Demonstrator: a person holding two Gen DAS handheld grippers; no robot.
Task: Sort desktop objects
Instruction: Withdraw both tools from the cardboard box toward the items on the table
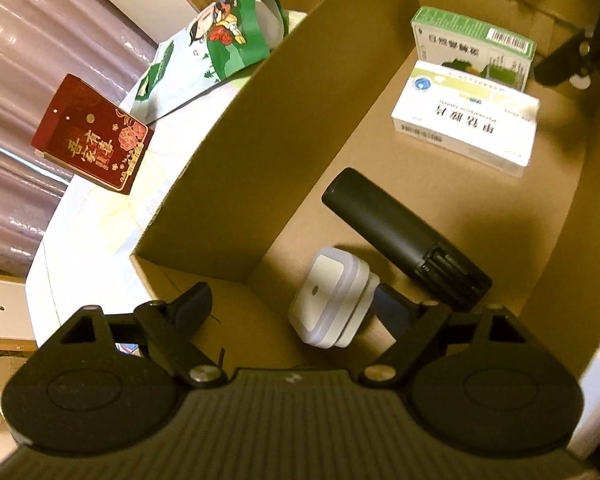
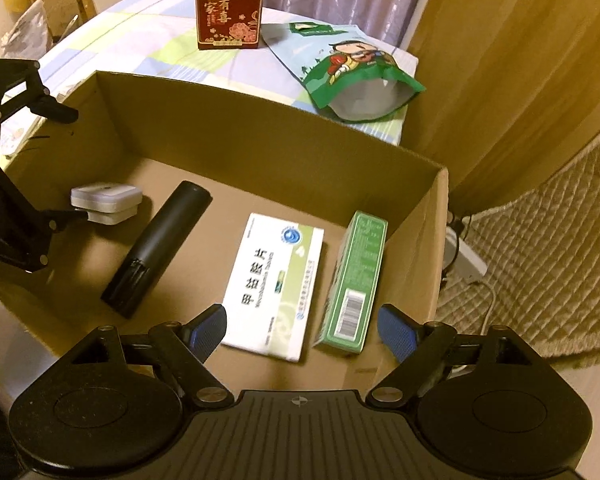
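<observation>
Left wrist view: the left gripper (image 1: 296, 306) hangs spread beside one white plug adapter (image 1: 332, 300) inside the cardboard box (image 1: 236, 152), with one black cylinder (image 1: 404, 240) and two medicine cartons.

Right wrist view: the right gripper (image 2: 302, 330) is spread over the white carton (image 2: 276, 284) and green carton (image 2: 356, 276). It alone shows the bed (image 2: 140, 40), where one red box (image 2: 230, 4) stands and one snack pouch (image 2: 352, 72) lies, both outside the cardboard box.

two medicine boxes (image 2: 274, 284), one remote (image 2: 158, 246), one pouch (image 2: 348, 76)

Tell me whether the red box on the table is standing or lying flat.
Standing. The red box sits upright on its base on the table, gold lettering facing the right wrist camera, outside the cardboard box.
</observation>
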